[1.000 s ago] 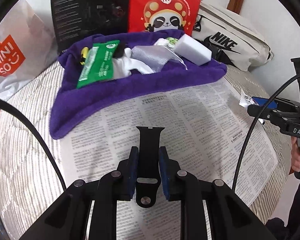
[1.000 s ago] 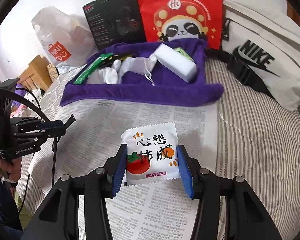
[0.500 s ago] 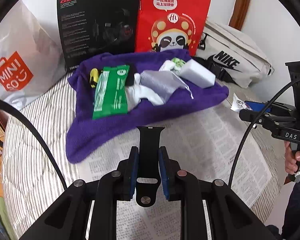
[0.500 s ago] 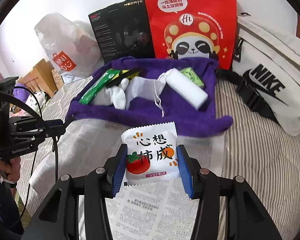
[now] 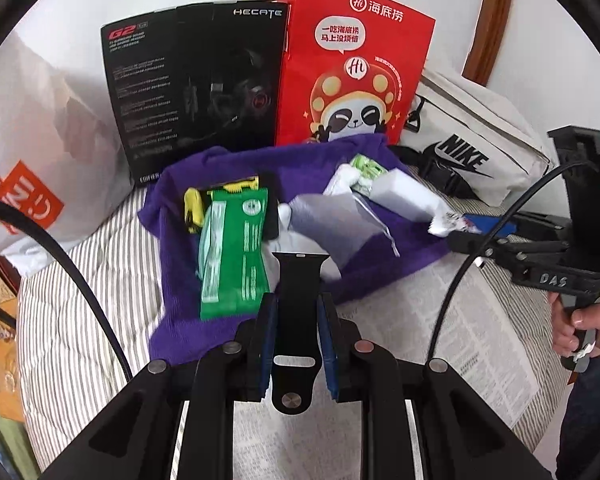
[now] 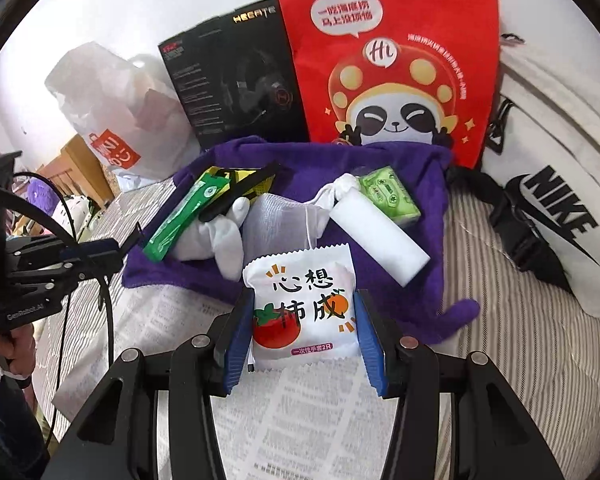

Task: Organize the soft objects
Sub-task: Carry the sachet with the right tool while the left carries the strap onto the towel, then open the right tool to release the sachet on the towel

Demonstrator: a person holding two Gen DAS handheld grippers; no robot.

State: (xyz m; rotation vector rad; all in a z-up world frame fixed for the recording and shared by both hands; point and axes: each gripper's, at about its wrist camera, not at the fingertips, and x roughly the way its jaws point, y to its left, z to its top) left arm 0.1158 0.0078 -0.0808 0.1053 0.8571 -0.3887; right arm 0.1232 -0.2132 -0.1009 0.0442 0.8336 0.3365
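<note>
My left gripper (image 5: 298, 308) is shut on a black watch strap (image 5: 300, 280) and holds it over the near edge of a purple towel (image 5: 180, 332). My right gripper (image 6: 304, 312) is shut on a white sachet printed with tomato and orange (image 6: 304, 304) at the towel's near edge (image 6: 452, 304). On the towel lie a green packet (image 5: 232, 256), a white glove (image 6: 224, 236), a mesh pouch (image 5: 324, 224), a white foam block (image 6: 376, 236) and a green tissue pack (image 6: 388, 192). The right gripper also shows in the left view (image 5: 460, 232).
A newspaper (image 6: 300, 420) covers the striped bed (image 5: 80, 320) in front of the towel. A black box (image 5: 200, 92), a red panda bag (image 5: 352, 68), a white Nike bag (image 6: 560, 184) and a Miniso bag (image 5: 32, 160) stand along the wall.
Both grippers have moved forward toward the towel with their loads still held. The strap tip and the sachet now reach over the towel's near edge.
</note>
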